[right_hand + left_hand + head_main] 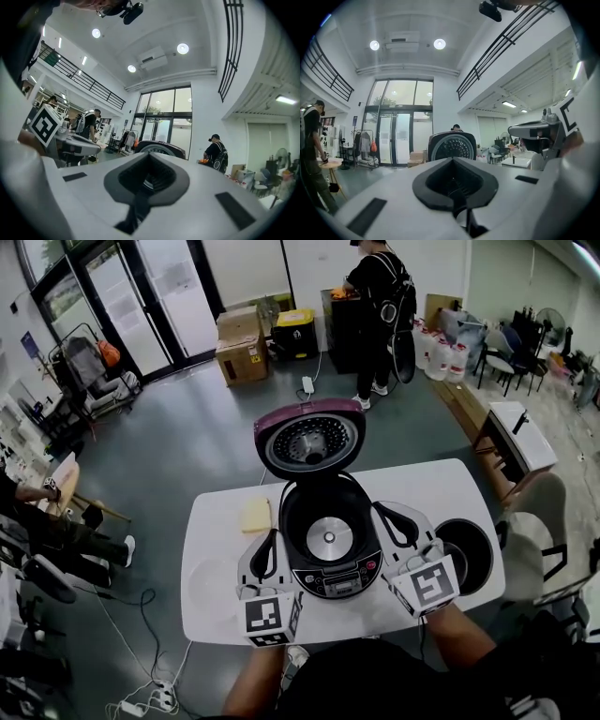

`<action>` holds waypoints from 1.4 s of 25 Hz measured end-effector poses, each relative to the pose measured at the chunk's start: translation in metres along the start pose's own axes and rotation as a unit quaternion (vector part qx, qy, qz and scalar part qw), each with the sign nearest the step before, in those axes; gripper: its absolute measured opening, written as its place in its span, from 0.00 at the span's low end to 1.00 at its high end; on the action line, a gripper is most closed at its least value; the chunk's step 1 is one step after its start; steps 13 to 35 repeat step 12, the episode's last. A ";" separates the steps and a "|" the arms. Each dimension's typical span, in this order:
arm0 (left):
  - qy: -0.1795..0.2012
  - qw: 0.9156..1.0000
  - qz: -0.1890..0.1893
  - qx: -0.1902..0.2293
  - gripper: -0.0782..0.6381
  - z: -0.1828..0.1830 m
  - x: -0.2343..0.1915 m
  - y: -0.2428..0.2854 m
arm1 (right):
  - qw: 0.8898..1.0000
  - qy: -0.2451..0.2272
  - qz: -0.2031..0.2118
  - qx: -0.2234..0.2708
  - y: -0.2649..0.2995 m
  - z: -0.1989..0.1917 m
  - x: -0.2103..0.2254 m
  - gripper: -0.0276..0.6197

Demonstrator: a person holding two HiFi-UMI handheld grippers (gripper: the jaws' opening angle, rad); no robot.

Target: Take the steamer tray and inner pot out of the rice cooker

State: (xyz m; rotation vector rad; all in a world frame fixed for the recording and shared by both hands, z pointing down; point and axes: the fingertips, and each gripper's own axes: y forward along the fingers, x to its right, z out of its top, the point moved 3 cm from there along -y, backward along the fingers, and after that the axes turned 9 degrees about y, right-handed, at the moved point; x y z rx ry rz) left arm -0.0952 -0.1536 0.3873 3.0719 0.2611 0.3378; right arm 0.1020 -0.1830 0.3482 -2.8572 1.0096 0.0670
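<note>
The rice cooker (328, 545) stands open mid-table with its purple lid (309, 439) raised. Its well is bare down to the metal heating plate (330, 538). A dark inner pot (466, 554) rests on the table to the cooker's right. On the left a pale round tray (211, 585) lies flat, hard to make out against the white top. My left gripper (271, 537) is by the cooker's left side and my right gripper (381, 510) by its right side. Both are shut with nothing between the pads. The left gripper (453, 178) and right gripper (149, 176) both point level, past the lid (452, 146).
A yellow cloth (255, 515) lies on the white table (412, 486) left of the cooker. A person (378, 306) stands at the back by cardboard boxes (242, 348). A chair (544, 521) stands off the table's right end, and cables run over the floor at lower left.
</note>
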 end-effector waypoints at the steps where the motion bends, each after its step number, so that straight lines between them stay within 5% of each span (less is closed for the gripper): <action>1: 0.000 1.000 0.000 0.000 0.11 -0.001 0.000 0.000 | 1.000 0.000 0.001 0.002 0.000 0.000 0.000 0.04; 35: 0.000 1.000 0.009 -0.023 0.11 -0.017 -0.010 -0.001 | 1.000 0.024 0.002 0.003 0.007 -0.005 0.003 0.04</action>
